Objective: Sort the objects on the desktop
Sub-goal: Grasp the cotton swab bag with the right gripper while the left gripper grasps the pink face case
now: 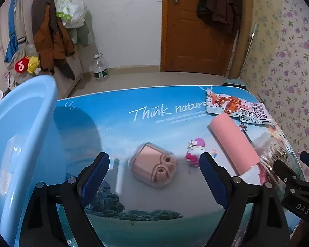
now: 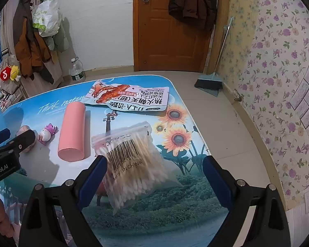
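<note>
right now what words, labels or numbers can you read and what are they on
"Think nature": table top, white script; smaller lines under it blurred.
"MADE IN CHINA": cotton swab bag, under a barcode; digits too blurred.
"DAS": right gripper body.
"enRobot.AI", cut off: left gripper body.
Chinese print: snack packet, upside down, unread.
Green print: hanging plastic bag, blurred.

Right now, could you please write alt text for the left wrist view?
Open left tongs hover over a clear-cased pink earbud case on a scenic-print table. A small cat figurine and pink cylinder lie to its right, a blue basin at left.
</note>
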Demonstrator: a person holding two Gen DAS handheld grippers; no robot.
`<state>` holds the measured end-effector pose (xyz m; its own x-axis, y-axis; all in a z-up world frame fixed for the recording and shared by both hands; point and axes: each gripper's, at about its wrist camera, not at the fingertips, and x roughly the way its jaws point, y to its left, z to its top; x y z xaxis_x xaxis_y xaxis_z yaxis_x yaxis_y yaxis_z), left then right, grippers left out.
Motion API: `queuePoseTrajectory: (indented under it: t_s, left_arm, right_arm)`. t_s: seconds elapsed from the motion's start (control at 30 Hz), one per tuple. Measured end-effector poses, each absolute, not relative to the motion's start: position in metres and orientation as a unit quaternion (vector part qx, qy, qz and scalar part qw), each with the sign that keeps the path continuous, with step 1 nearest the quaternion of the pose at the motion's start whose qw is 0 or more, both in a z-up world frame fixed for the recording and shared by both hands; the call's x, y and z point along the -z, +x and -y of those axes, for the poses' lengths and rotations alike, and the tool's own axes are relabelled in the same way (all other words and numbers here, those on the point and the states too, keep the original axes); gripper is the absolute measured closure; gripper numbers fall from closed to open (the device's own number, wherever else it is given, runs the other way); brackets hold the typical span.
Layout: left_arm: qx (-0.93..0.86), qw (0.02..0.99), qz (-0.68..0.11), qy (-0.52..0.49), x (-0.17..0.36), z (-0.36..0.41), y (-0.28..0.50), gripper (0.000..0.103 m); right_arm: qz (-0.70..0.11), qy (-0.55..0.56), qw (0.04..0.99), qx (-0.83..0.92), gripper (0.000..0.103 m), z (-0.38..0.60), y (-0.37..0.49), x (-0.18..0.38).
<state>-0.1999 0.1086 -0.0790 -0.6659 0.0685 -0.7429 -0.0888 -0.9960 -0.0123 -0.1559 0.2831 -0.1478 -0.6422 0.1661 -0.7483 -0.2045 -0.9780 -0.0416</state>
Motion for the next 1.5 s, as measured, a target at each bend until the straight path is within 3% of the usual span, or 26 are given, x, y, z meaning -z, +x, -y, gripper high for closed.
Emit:
queuePoseTrajectory:
  t_s: [0.43,0.97,1.07,1.37,1.5]
  left_arm:
    - [-0.901,0.027,-0.013,-0.434,0.089,-0.108,-0.212,0.015]
    - [-0.894,0.028,0.006,-0.447,0.095,-0.101,-0.217,0.047]
    - [-0.895,0.030,0.008,-0.446,0.094,-0.100,-0.216,0.052]
    - [-0.896,0.041,-0.001,-0.443,0.092,-0.105,-0.213,0.053]
    - [-0.898,0.048,-0.008,-0.437,0.089,-0.108,-0.210,0.053]
  right_arm:
    - [-0.021,-0.417,0.092,-0.904,0.008,-0.276,-0.159,0.155]
    - [-0.015,-0.426,0.083,-0.901,0.009,-0.271,-0.169,0.158]
    - [-0.013,-0.427,0.080,-0.900,0.015,-0.271,-0.170,0.159]
    - [-0.014,-0.425,0.068,-0.902,0.036,-0.270,-0.169,0.162]
    - [-0.014,-0.420,0.063,-0.905,0.055,-0.265,-0.166,0.162]
